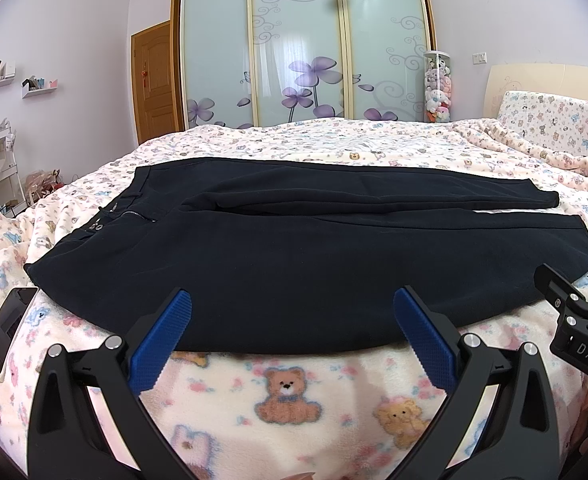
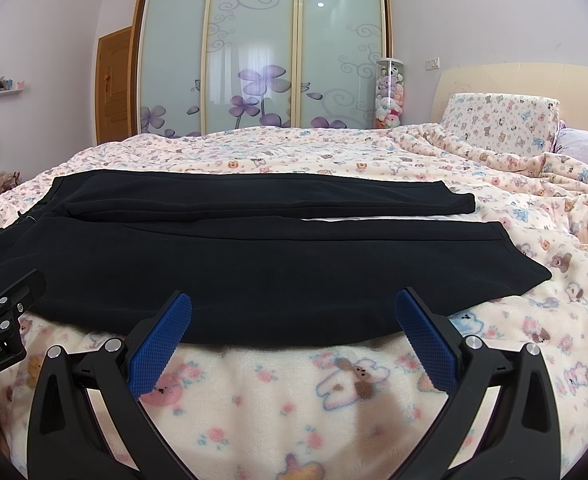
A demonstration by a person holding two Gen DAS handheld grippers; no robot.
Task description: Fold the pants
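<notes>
Dark navy pants [image 1: 278, 256] lie flat on the bed, waistband at the left, both legs running to the right, side by side. They also show in the right wrist view [image 2: 270, 264]. My left gripper [image 1: 294, 304] is open and empty, its blue pads just at the near edge of the near leg, toward the waist end. My right gripper [image 2: 294, 304] is open and empty at the same near edge, further toward the cuffs. The right gripper shows at the right edge of the left wrist view [image 1: 578, 300]; the left gripper shows at the left edge of the right wrist view [image 2: 2, 300].
The bed [image 1: 294, 400] has a pink teddy-bear blanket. A dark phone [image 1: 6, 328] lies on it at the near left. A pillow [image 2: 498, 120] and headboard are at the far right. A sliding wardrobe [image 1: 302, 48] stands beyond the bed.
</notes>
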